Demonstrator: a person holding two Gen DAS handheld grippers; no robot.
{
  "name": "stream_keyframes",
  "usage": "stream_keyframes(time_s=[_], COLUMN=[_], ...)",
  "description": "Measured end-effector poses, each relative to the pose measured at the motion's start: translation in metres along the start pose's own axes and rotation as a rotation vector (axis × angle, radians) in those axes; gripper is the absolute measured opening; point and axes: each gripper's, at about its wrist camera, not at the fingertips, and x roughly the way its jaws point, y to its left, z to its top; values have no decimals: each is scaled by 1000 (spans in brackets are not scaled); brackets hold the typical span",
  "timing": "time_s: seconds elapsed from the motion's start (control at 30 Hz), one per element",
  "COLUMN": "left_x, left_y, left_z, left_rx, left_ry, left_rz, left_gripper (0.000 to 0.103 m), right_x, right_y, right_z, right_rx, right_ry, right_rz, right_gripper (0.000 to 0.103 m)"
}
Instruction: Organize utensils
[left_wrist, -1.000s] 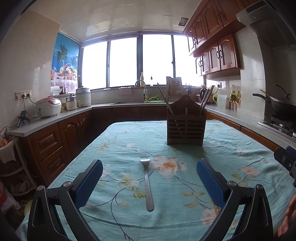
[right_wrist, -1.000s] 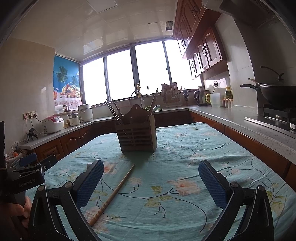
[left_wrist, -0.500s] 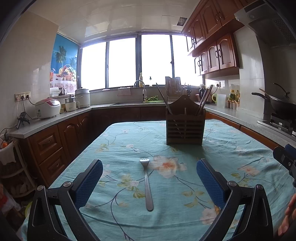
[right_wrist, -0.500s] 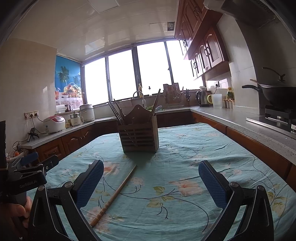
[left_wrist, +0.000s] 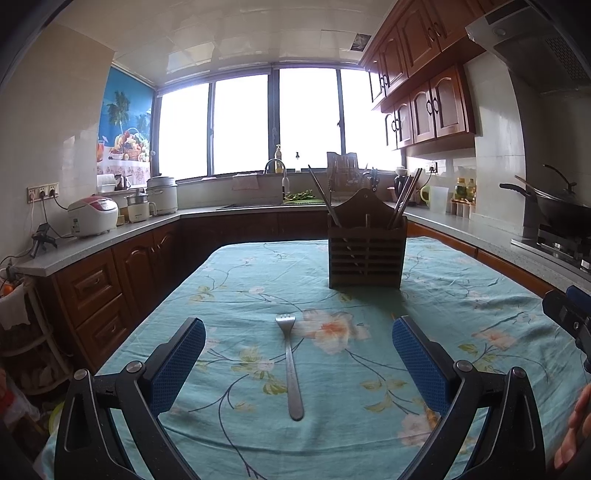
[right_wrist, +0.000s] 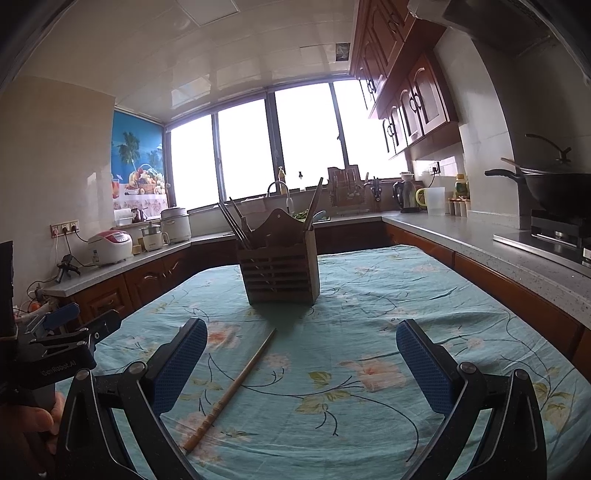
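My left tool (left_wrist: 299, 362) is spread wide and empty above the worktop (left_wrist: 461, 295), with the fork (left_wrist: 290, 363) lying flat between its pads, tines pointing at the wooden holder (left_wrist: 366, 247). My right tool (right_wrist: 301, 363) is equally wide and empty; a single chopstick (right_wrist: 236, 384) lies slanted in front of the holder (right_wrist: 280, 269), nearer the left pad. The holder's slats hide most of the chopsticks standing inside it, so I cannot count them. Only a sliver of my right hand (left_wrist: 574, 424) shows at the frame edge.
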Motion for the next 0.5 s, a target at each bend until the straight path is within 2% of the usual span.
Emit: stream_keyframes(time_s=[0.5], left_x=[0], left_y=[-9], left_z=[0], left_rx=[6], left_ry=[4], left_rz=[-8], left_gripper=[102], right_x=[-1], right_y=[1], right_z=[2], right_rx=[-2], right_ry=[-3], right_rz=[8], right_gripper=[103])
